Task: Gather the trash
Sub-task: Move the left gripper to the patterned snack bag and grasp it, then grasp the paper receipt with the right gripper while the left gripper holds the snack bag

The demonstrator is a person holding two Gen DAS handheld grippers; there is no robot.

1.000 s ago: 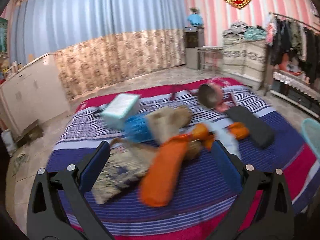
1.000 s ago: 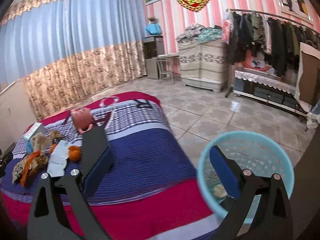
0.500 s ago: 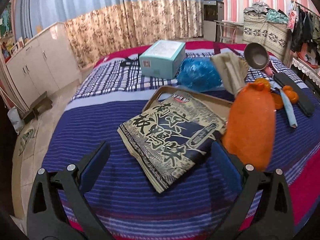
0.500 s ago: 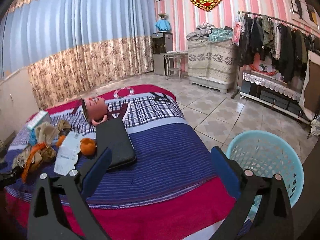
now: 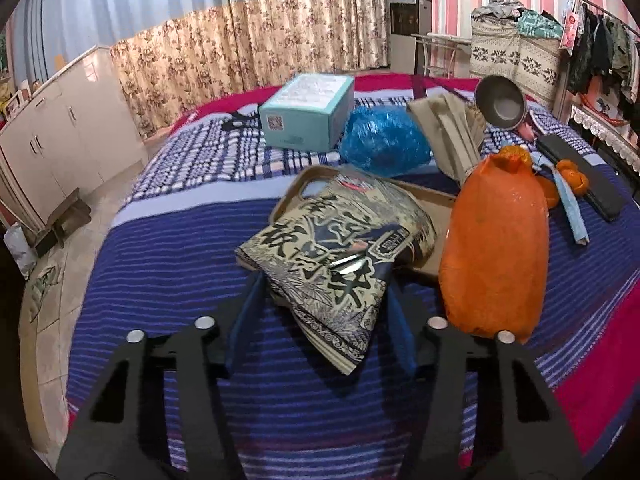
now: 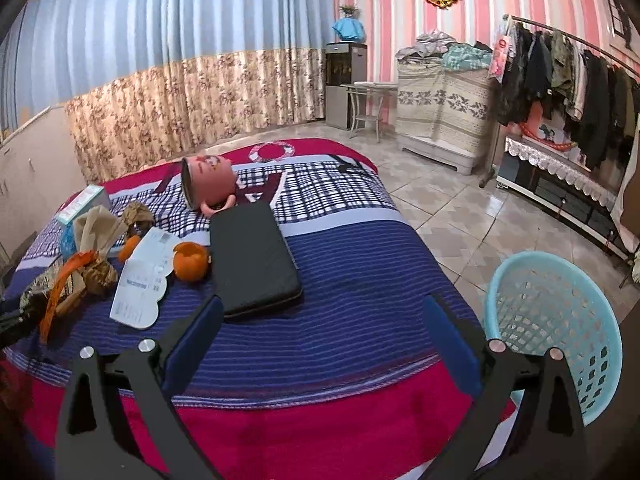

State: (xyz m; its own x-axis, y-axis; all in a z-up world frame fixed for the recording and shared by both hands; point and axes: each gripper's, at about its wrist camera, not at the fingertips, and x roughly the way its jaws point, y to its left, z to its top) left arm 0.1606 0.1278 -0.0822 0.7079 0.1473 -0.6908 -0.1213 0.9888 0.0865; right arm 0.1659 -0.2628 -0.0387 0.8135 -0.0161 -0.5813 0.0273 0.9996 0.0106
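The left gripper hangs over the near part of the bed, and its jaws are closing around the near end of a patterned paper bag. The bag lies between the blue pads, which stand at its sides; whether they press on it yet I cannot tell. The bag rests partly on a flat piece of cardboard near the middle of the bed. Just beside it, toward the right edge, lies an orange plastic bag. Farther back sit a crumpled blue bag and a pale green box, with a metal bowl toward the far right corner.

The right gripper hovers over the bed's near edge with its jaws spread wide and nothing between them. Beyond it lies a black case, then an orange and a white paper slip to its left. A light blue basket stands on the floor beside the bed's right edge.
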